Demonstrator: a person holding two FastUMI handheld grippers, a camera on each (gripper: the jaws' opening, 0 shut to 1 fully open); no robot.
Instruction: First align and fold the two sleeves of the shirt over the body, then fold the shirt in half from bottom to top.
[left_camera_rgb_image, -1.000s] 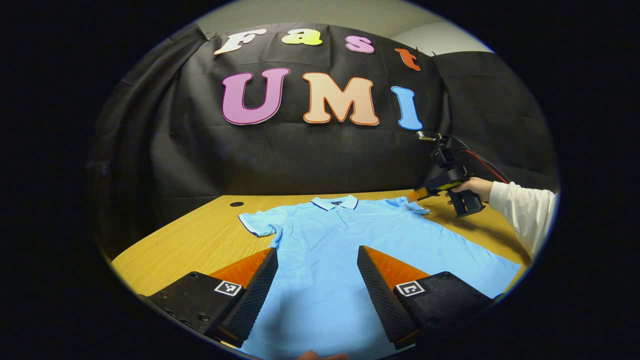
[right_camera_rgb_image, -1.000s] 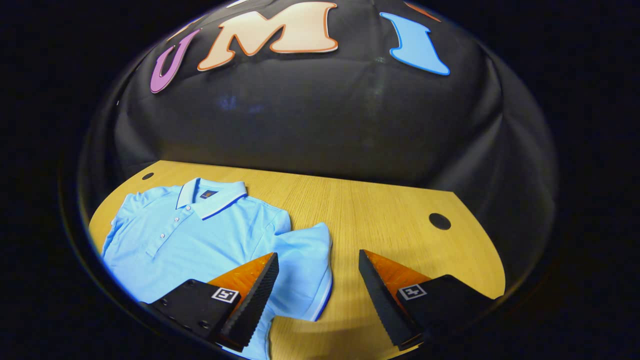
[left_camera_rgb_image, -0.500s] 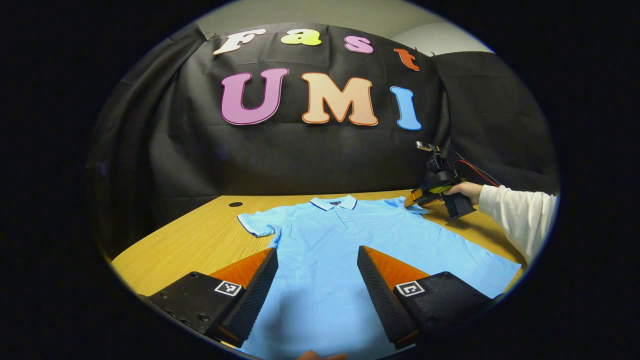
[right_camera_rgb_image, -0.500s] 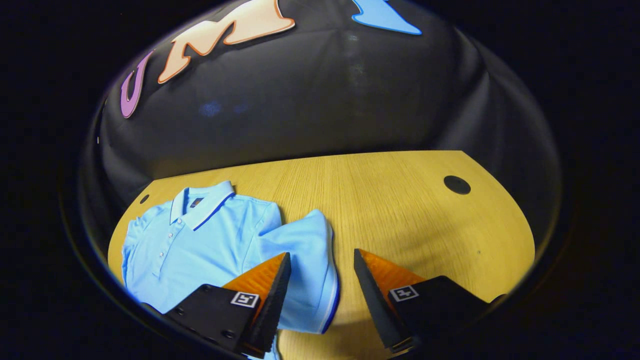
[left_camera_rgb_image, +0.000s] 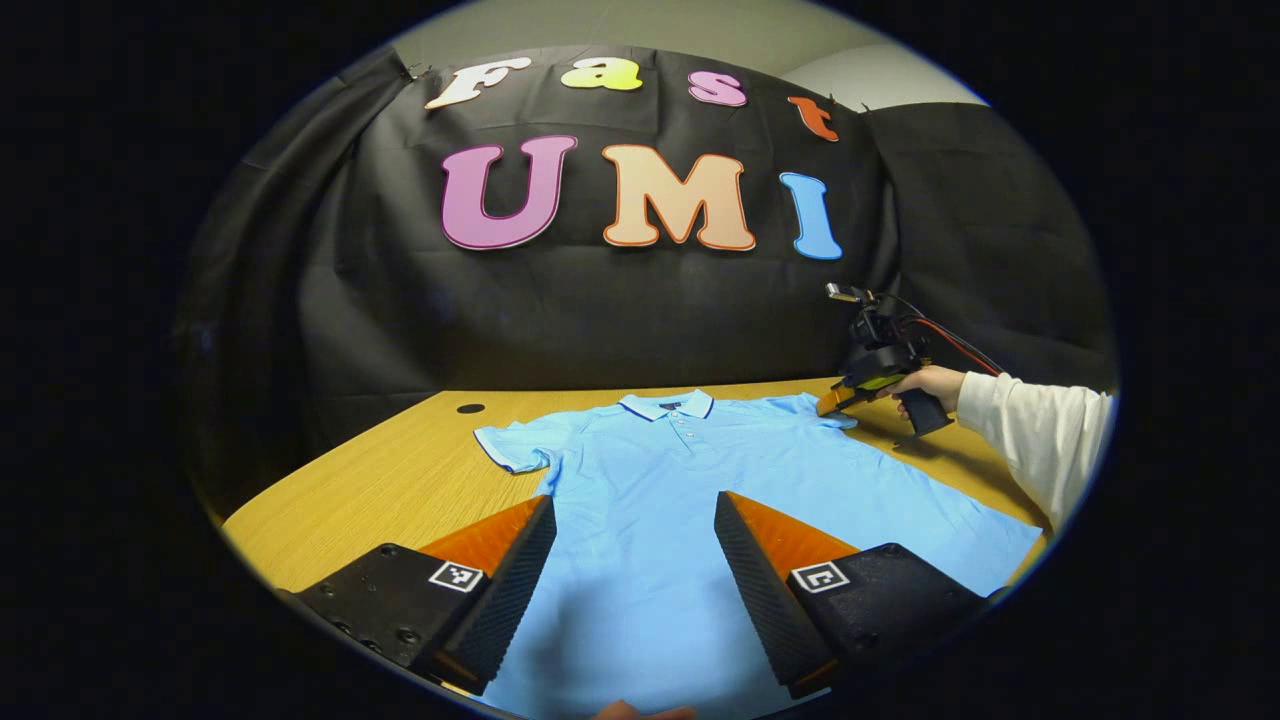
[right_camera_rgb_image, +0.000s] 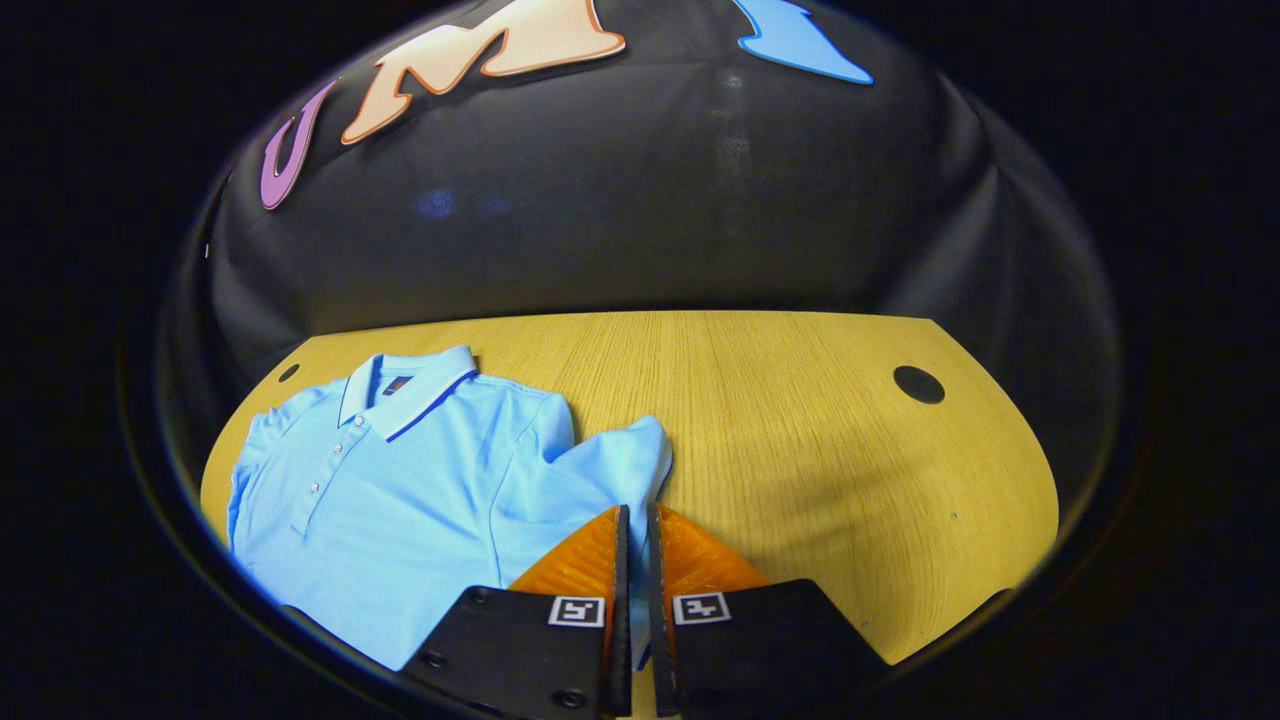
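Note:
A light blue polo shirt lies flat, face up, on the wooden table, collar toward the booth wall. In the left gripper view my left gripper hovers open over the shirt's lower body, nothing between its fingers. Far right in that view a hand holds the right gripper at the shirt's right sleeve. In the right gripper view my right gripper is shut on the hem of that sleeve, a thin strip of blue cloth between its fingers. The shirt's collar lies to the left.
A white sleeve and hand reach in from the right in the left gripper view. The table has a round cable hole at each back corner. Bare wood stretches right of the sleeve.
The right gripper has dropped onto the right sleeve's hem and its fingers have gone from wide open to shut on it. The left gripper has stayed still.

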